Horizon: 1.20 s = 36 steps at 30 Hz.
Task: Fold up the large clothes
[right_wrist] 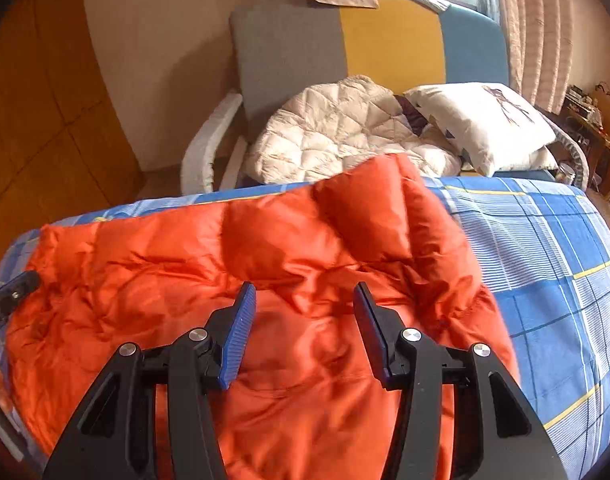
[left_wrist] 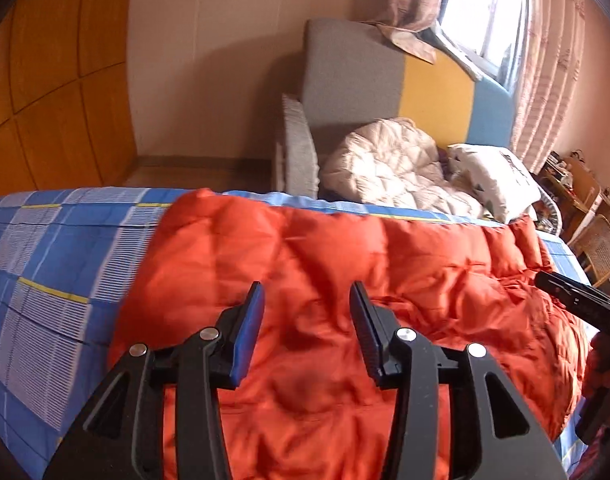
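Both claws are held released over the orange down jacket (left_wrist: pixel 345 280): the left gripper (left_wrist: pixel 307 300) and the right gripper (right_wrist: pixel 303 300) are each seen with jaws spread apart and nothing clamped between them. The jacket is spread on the blue checked bed sheet (left_wrist: pixel 45 260). Beyond the jacket, an armchair (right_wrist: pixel 289 48) is occupied by a cream quilted garment (right_wrist: pixel 337 132) and a white pillow (right_wrist: pixel 485 120).
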Each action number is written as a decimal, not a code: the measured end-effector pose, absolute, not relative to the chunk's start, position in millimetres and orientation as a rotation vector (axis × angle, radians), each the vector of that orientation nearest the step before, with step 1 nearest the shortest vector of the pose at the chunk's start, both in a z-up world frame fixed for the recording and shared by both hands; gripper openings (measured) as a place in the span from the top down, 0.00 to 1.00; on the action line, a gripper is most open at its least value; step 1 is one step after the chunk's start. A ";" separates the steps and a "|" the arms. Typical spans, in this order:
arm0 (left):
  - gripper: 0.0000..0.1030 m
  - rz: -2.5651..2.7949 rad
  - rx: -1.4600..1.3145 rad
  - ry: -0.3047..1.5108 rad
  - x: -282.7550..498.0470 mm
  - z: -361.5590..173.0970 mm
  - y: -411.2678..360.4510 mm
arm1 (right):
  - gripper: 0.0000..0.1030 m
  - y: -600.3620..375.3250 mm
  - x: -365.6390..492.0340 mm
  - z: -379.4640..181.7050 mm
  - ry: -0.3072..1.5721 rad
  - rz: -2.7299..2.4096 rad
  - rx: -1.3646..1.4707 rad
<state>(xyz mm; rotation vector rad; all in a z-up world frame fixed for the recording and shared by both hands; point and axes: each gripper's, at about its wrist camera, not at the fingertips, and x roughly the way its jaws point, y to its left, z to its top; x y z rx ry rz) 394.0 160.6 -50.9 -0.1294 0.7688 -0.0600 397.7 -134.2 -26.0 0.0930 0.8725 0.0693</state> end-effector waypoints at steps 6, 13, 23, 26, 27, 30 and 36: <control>0.57 -0.043 -0.109 0.757 382.5 -58.9 179.2 | 0.51 -76.8 393.0 -28.4 0.872 0.178 0.059; 0.57 -0.054 -0.098 0.754 380.8 -71.5 186.6 | 0.51 -52.6 399.8 -46.9 0.911 0.185 0.022; 0.57 -0.063 -0.130 0.776 385.7 -94.6 194.6 | 0.44 -50.9 408.0 -69.9 0.941 0.175 0.010; 0.56 -0.064 -0.134 0.781 387.1 -100.5 196.0 | 0.43 -51.1 409.8 -75.3 0.945 0.176 0.011; 0.56 -0.064 -0.138 0.781 387.8 -101.7 196.5 | 0.42 -52.0 410.1 -77.0 0.946 0.176 0.012; 0.55 -0.063 -0.151 0.789 389.8 -110.3 198.6 | 0.41 -53.3 411.1 -82.3 0.948 0.178 0.014; 0.55 -0.057 -0.163 0.808 395.6 -120.0 199.6 | 0.41 -53.9 413.5 -89.7 0.949 0.175 0.011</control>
